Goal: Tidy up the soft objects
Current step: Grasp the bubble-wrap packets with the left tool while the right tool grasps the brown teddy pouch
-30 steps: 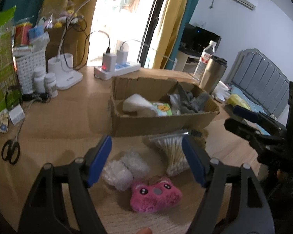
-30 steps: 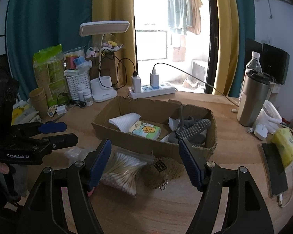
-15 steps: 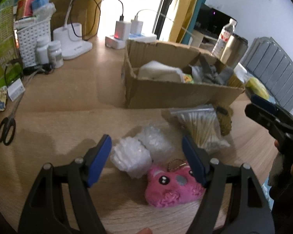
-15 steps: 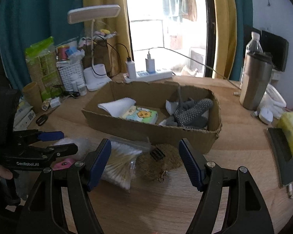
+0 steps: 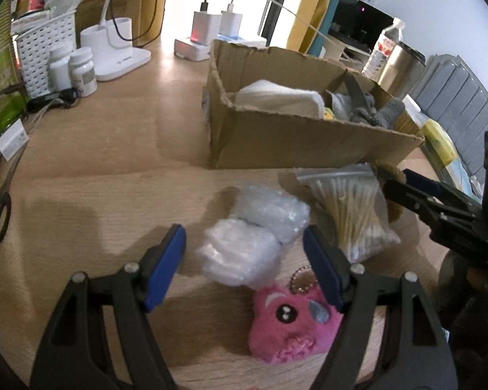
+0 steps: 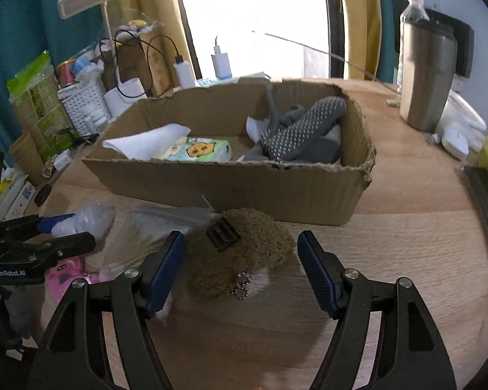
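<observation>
Jaws standing wide on both sides, nothing gripped. Left gripper is pointing down at the wooden table, its blue pads flanking two crinkly white plastic bundles without touching them. Just in front of that gripper, a pink plush toy is lying face up, a small keyring at its top, partly under the right-hand finger. Beside the bundles, a clear bag of cotton swabs is lying on the wood, just short of the cardboard box.

Right gripper is hovering open over a brown fuzzy plush with a dark tag and a metal chain; the plush is sitting between the pads, contact unclear. It is lying on the table close against the box's front wall. Inside the box, a folded white cloth, a printed tissue pack and grey dotted gloves are resting. A steel tumbler is standing well apart at the right.
</observation>
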Demonstrator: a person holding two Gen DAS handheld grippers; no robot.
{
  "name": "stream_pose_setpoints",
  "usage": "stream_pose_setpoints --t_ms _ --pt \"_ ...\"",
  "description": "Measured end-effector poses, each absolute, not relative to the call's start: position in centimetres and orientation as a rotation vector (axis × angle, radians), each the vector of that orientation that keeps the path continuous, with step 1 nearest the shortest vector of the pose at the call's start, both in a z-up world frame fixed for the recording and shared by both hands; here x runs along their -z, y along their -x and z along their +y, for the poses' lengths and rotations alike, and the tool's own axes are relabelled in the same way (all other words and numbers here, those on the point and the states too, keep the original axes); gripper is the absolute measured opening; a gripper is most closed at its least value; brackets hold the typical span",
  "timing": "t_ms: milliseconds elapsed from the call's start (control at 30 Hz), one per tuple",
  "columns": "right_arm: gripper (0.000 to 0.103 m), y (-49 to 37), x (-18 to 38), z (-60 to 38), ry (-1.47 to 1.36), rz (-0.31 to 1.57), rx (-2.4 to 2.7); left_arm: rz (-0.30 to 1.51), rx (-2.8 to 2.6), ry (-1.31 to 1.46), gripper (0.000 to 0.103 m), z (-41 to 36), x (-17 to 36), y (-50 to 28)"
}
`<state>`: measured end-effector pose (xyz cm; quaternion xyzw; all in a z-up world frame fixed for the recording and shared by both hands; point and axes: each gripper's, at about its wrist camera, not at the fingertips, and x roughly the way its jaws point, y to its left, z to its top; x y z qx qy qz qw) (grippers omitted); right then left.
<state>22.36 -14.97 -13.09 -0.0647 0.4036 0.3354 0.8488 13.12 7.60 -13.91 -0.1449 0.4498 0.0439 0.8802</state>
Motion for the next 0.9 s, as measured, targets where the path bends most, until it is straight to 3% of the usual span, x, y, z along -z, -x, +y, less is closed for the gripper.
stream_pose_setpoints --t_ms 267,367,500,633,900 --pt "0.071 -23.1 14.1 -14.2 0.153 0.906 -0.705 0.919 -0.074 0.263 0.074 7.3 14.2 -13.2" --pt "0.059 -22.9 14.1 -14.0 0.158 0.909 -0.708 0.917 -0.061 0.245 0.056 7.1 14.2 -13.1" --pt "0.047 -22.6 14.0 -13.8 0.162 0.903 -0.716 0.898 -0.024 0.252 0.049 7.0 14.1 -12.6" --pt "0.041 -22.2 13.6 -13.8 0.166 0.892 -0.715 0.874 -0.004 0.260 0.047 6.6 13.8 -12.0" --pt "0.041 -21.1 11.3 -15.0 0.174 0.827 -0.669 0.802 0.016 0.276 0.046 6.6 12.4 -10.4"
